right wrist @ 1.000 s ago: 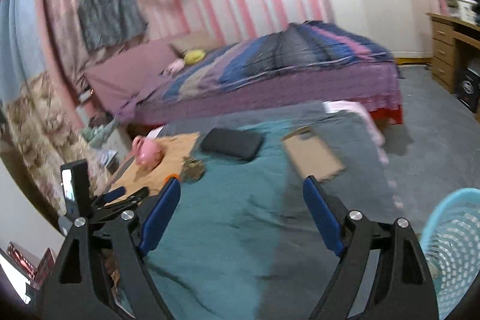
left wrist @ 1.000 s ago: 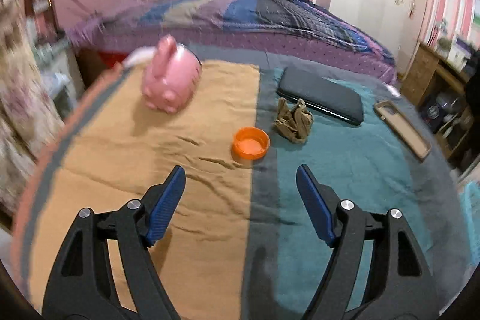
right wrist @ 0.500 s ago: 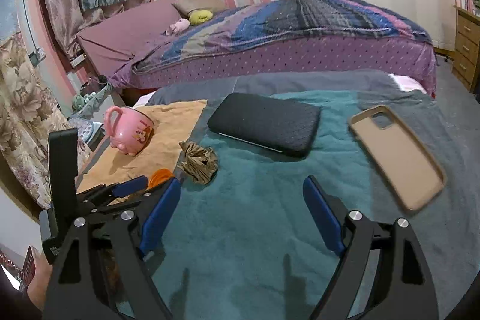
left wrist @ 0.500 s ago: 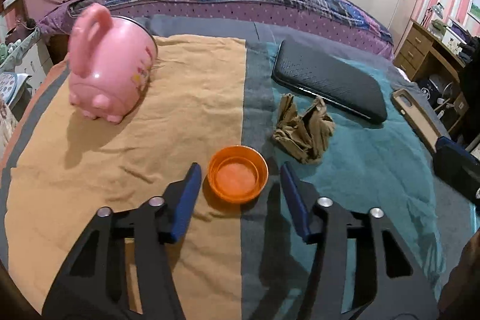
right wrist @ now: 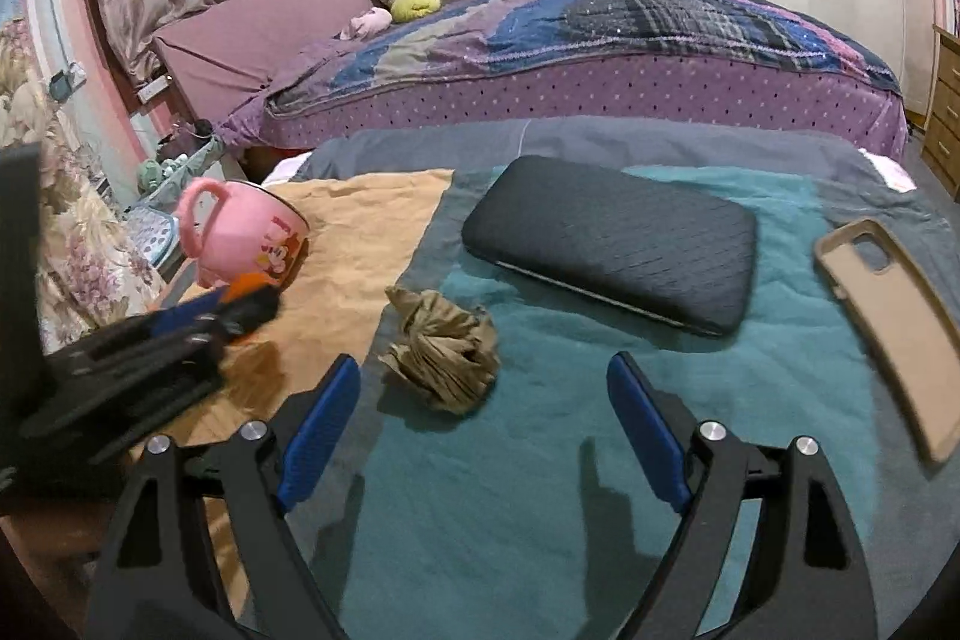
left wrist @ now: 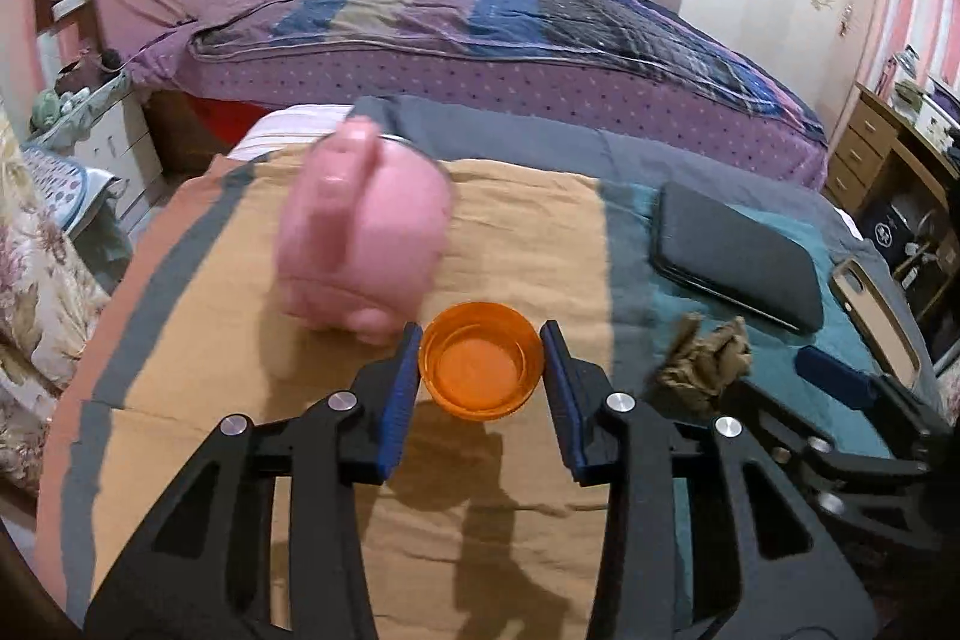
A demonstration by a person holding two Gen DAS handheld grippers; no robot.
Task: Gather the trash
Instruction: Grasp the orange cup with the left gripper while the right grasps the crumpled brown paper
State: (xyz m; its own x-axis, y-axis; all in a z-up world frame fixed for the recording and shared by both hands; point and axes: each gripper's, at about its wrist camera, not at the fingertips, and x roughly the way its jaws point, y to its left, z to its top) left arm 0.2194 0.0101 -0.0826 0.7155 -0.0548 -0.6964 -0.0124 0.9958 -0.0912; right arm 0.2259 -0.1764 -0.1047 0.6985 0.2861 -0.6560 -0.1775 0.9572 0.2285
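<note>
My left gripper (left wrist: 482, 370) is shut on an orange plastic cap (left wrist: 482, 363), its blue pads pressing both sides, just above the tan cloth (left wrist: 240, 352). A crumpled brown paper wad (left wrist: 708, 361) lies on the teal blanket to the right. In the right wrist view the wad (right wrist: 444, 352) lies just ahead of and left of centre between the fingers of my right gripper (right wrist: 483, 430), which is open and empty. The left gripper (right wrist: 180, 334) shows there at the left, blurred.
A pink mug (left wrist: 366, 244) stands right behind the cap; it also shows in the right wrist view (right wrist: 240, 235). A black case (right wrist: 612, 244) and a tan phone case (right wrist: 894, 334) lie on the teal blanket (right wrist: 540, 520). A purple bed (right wrist: 600, 58) is beyond.
My left gripper moved forward and closed on the orange cap, lifting it toward the pink mug. My right gripper moved in closer to the paper wad and stays open.
</note>
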